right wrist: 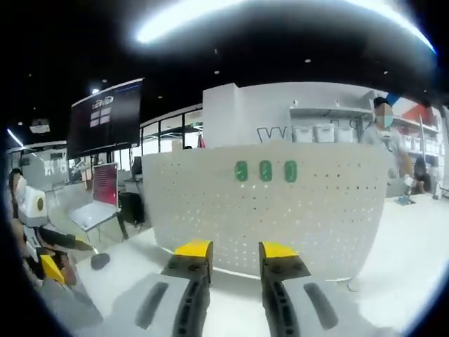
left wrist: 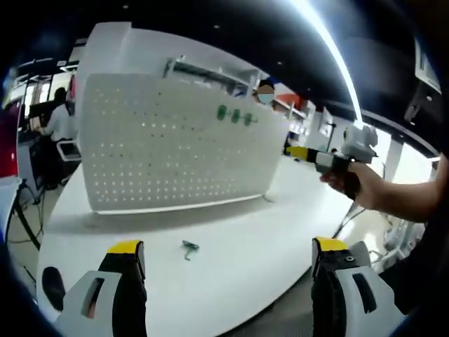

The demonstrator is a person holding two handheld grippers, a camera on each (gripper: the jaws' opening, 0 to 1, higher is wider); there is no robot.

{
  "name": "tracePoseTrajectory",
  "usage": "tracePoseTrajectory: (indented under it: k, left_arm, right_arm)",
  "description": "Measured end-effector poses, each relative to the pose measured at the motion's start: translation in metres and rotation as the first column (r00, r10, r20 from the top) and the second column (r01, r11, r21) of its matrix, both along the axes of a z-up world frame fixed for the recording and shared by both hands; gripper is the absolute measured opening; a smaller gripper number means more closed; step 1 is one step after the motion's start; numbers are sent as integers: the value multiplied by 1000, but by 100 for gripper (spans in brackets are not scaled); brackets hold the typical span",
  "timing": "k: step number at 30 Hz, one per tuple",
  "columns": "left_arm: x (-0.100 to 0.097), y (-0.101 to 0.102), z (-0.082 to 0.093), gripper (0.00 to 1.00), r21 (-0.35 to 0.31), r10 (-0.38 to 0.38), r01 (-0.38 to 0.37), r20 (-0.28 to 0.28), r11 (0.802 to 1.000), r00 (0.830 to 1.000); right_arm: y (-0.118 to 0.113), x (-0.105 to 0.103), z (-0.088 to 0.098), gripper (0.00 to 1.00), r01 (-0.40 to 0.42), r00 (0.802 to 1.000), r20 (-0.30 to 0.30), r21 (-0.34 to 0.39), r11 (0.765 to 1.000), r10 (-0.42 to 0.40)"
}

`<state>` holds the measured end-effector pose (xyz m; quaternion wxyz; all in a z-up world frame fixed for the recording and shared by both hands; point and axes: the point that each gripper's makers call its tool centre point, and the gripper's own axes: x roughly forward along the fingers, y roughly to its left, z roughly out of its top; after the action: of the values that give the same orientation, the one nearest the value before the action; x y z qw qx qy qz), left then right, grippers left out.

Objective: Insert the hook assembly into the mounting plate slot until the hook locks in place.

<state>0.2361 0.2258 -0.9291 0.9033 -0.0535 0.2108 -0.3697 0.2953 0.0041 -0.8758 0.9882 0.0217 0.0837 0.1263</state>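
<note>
A white pegboard mounting plate [left wrist: 175, 151] stands upright on the white table [left wrist: 231, 274], with three green pieces [left wrist: 235, 114] fixed near its top. A small grey-green hook [left wrist: 189, 247] lies on the table in front of the plate, between and just beyond my left gripper's [left wrist: 228, 247] wide-open jaws. A hand holds my right gripper [left wrist: 326, 161] in the air at the plate's right end. In the right gripper view, the plate [right wrist: 280, 217] and the green pieces [right wrist: 265, 170] face me. My right gripper [right wrist: 235, 250] is open with a narrow gap and holds nothing. The left gripper [right wrist: 49, 270] shows at the far left.
The table's curved near edge [left wrist: 280, 302] runs close below my left jaws. A person [left wrist: 59, 119] sits at a desk far left, and another person [right wrist: 386, 140] stands behind the plate. An open laptop [right wrist: 91, 214] sits on a table to the left.
</note>
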Motion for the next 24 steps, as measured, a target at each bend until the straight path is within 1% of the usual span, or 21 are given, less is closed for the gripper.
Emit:
tracePoseTrajectory:
  k: [2, 3, 4, 5, 7, 8, 10, 15, 17, 19, 21, 22, 23, 24]
  left_arm:
    - [-3, 1, -3, 100, 7, -3, 3, -2, 1000, 1000]
    - [-5, 1, -6, 100, 13, -5, 5, -6, 1000, 1000]
    - [-6, 2, -9, 100, 20, -7, 8, -15, 1000, 1000]
    - [-8, 2, -11, 100, 25, -15, 15, -19, 1000, 1000]
    - [-13, 3, -20, 99, 56, -39, 41, -32, 998, 999]
    - [-16, 4, -24, 99, 68, -44, 47, -41, 997, 998]
    - [-19, 5, -29, 99, 78, -52, 56, -54, 995, 997]
    - [-23, 7, -35, 99, 92, -57, 64, -74, 994, 996]
    - [-24, 8, -38, 99, 97, -63, 71, -85, 993, 994]
    - [-26, 9, -43, 98, 112, -72, 83, -101, 990, 992]
    - [-28, 9, -46, 98, 116, -79, 92, -116, 989, 990]
    - [-28, 10, -47, 98, 117, -80, 94, -119, 989, 990]
    - [-29, 10, -47, 98, 119, -81, 95, -121, 988, 989]
    - [-30, 10, -49, 98, 124, -83, 99, -130, 987, 988]
  right_arm:
    - [6, -8, -12, 26, -20, 999, -33, -14, 1000, 20]
    - [9, -15, -21, 26, -32, 998, -60, -14, 999, 31]
    - [10, -17, -23, 26, -33, 997, -67, -9, 999, 33]
    - [15, -24, -32, 26, -45, 994, -98, 0, 999, 45]
    - [19, -34, -40, 26, -63, 990, -128, -5, 998, 62]
    - [21, -39, -43, 26, -68, 988, -140, -7, 998, 67]
    - [22, -45, -44, 26, -67, 988, -142, -7, 998, 66]
    - [23, -60, -53, 26, -74, 981, -181, 0, 997, 73]
    - [24, -66, -60, 26, -73, 977, -201, 12, 997, 73]
    - [26, -73, -70, 27, -71, 968, -241, 27, 997, 76]
    - [30, -80, -79, 27, -83, 959, -270, 26, 996, 87]
    - [33, -87, -88, 27, -97, 945, -310, 30, 995, 101]
    - [36, -90, -92, 27, -109, 939, -326, 28, 994, 112]
    - [43, -95, -97, 27, -142, 927, -346, 42, 989, 148]
